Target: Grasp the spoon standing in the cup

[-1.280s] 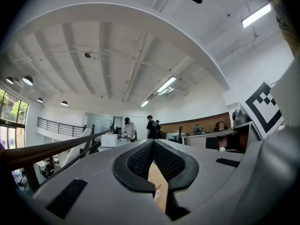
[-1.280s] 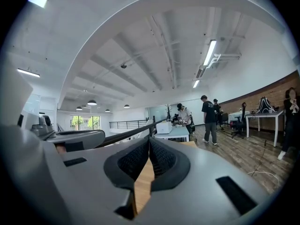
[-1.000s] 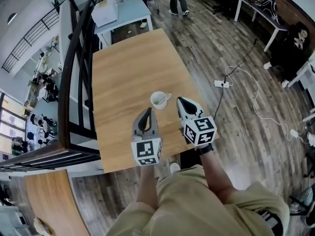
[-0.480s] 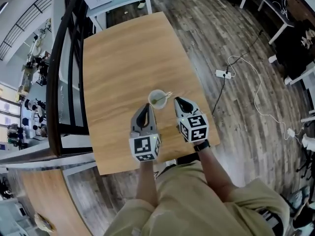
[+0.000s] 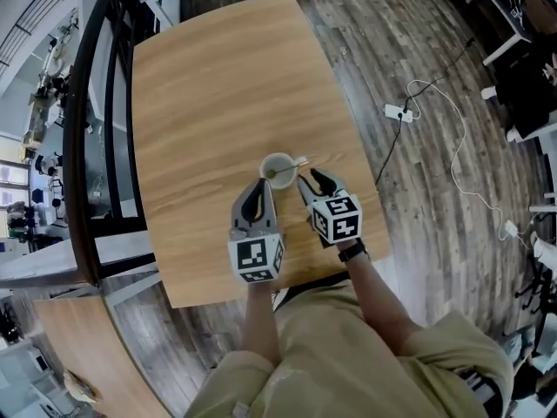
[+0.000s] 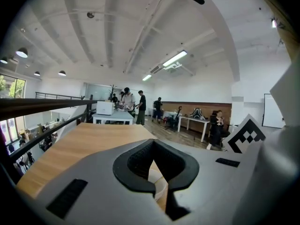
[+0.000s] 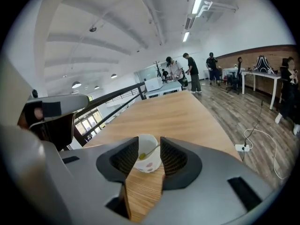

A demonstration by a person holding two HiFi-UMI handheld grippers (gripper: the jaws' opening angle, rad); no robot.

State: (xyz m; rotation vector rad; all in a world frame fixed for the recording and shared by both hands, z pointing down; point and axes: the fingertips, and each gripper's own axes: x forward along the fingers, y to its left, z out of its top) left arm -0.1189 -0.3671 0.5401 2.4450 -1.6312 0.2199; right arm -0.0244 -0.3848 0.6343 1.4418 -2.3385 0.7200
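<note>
Cup [image 5: 278,169], white, on wooden table [image 5: 218,77], toward the near right part. Holds a spoon [image 5: 293,165], lower end inside, handle leaning out over the right rim. Left gripper [image 5: 258,187] just beside the cup's near left side, contact unclear, tips pressed together with nothing between them. Right gripper [image 5: 311,179] just near and right of the cup, apart from it, jaws opening with a clear gap between the pads. Nothing inside that gap; cup and spoon lined up just beyond the tips. Past the table's far end, a white desk [image 6: 112,117] with people [image 6: 127,102] standing by it.
</note>
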